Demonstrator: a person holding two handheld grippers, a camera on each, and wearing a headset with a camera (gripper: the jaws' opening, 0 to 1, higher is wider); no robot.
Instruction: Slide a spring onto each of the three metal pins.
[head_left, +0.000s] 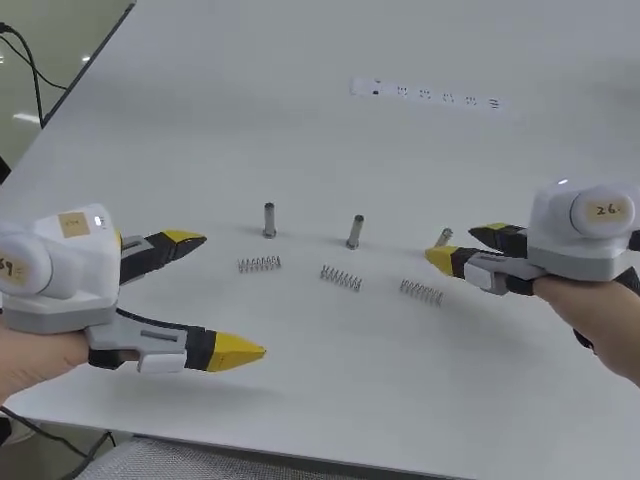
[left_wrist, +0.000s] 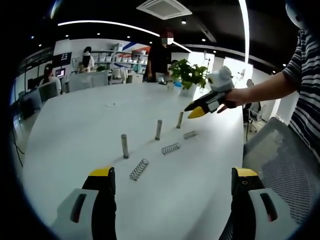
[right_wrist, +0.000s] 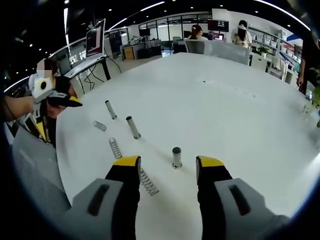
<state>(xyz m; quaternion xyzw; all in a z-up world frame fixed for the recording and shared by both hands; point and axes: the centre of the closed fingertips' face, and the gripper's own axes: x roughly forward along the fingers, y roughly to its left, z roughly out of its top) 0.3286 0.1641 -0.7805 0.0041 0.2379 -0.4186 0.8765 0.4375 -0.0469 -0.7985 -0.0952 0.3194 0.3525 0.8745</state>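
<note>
Three short metal pins stand upright in a row on the white table: left pin (head_left: 269, 220), middle pin (head_left: 355, 231), right pin (head_left: 443, 238). In front of each lies a loose spring: (head_left: 259, 264), (head_left: 340, 278), (head_left: 421, 291). My left gripper (head_left: 215, 295) hovers open at the near left, aimed along the row, with the nearest spring (left_wrist: 139, 169) and pin (left_wrist: 124, 146) ahead of it. Over at the right, my right gripper (head_left: 458, 247) is open and holds nothing. Its tips sit just short of the right pin (right_wrist: 176, 157), and a spring (right_wrist: 148, 181) lies beside its left jaw.
A white power strip (head_left: 425, 95) lies far back on the table. The table's near edge (head_left: 300, 455) runs just below the grippers, and a black cable (head_left: 30, 60) hangs off the far left. People and a potted plant (left_wrist: 187, 75) are at the table's far end.
</note>
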